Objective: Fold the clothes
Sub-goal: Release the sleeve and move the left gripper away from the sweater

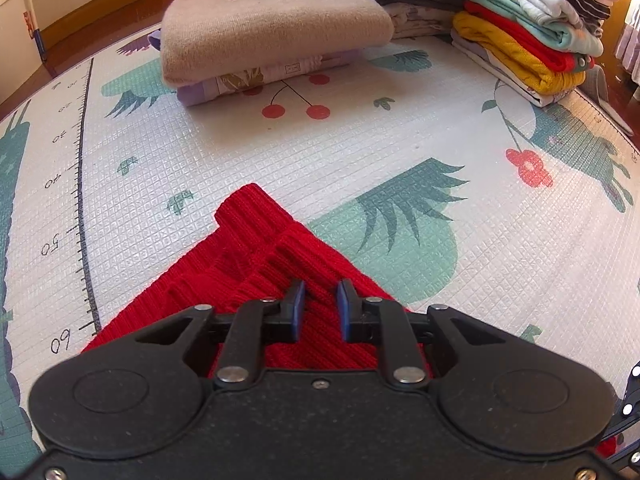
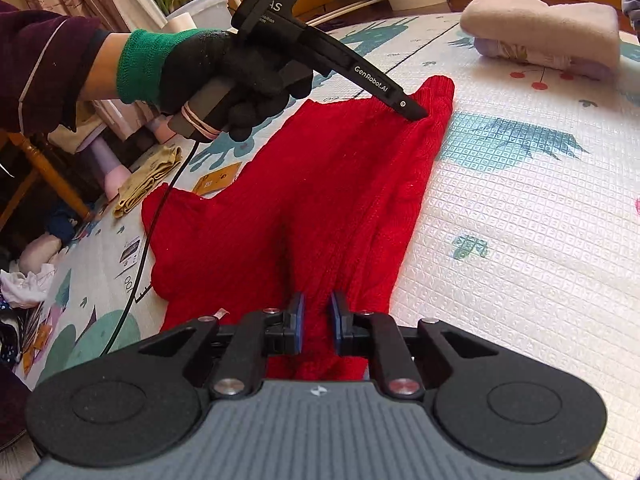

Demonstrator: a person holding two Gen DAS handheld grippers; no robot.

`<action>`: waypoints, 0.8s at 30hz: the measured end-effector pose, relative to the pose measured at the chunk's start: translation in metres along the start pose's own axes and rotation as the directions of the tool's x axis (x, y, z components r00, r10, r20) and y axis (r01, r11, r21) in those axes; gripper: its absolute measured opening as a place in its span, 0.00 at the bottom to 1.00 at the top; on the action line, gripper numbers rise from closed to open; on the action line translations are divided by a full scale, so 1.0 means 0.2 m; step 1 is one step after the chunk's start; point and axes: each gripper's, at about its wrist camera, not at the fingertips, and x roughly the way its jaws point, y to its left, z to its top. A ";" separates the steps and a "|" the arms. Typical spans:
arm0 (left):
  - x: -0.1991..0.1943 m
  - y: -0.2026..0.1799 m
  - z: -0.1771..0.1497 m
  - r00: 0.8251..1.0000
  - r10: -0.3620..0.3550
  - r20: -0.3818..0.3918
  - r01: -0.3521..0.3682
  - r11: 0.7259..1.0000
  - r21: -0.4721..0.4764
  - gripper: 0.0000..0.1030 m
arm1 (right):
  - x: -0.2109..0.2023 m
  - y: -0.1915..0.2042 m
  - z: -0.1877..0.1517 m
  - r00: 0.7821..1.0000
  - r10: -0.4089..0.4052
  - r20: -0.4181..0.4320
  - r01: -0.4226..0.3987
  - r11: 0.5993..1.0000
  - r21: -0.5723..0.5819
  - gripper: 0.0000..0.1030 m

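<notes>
left claw (image 1: 321,307) released over red sweater (image 1: 256,264) | right claw (image 2: 317,318) released, possibly touching sweater

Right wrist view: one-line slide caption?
Both tools poised over a red sweater on the play mat.

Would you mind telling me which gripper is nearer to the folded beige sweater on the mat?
Left. The left gripper sits at the red sweater's far end, toward the beige sweater; the right gripper is over the near end, farther away.
</notes>
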 end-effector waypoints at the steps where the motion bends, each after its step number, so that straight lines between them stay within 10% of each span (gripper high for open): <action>1: 0.01 0.00 0.01 1.000 0.004 -0.004 -0.004 1.000 0.002 0.16 | 0.00 0.00 -0.01 1.000 0.001 0.000 -0.001 1.000 0.002 0.16; 10: -0.07 -0.03 0.06 0.995 0.098 -0.020 -0.099 0.993 -0.058 0.29 | -0.02 -0.03 0.01 1.000 0.008 -0.008 -0.007 0.995 0.095 0.14; 16: -0.45 0.09 -0.09 0.992 0.090 0.091 -0.067 0.971 -0.231 0.43 | -0.19 -0.05 0.08 1.000 -0.001 0.015 0.000 0.997 0.083 0.36; 24: -0.82 0.27 -0.63 0.974 0.203 0.100 -0.127 0.857 -0.500 0.49 | -0.29 -0.03 0.22 0.993 -0.014 -0.121 0.017 1.000 0.026 0.38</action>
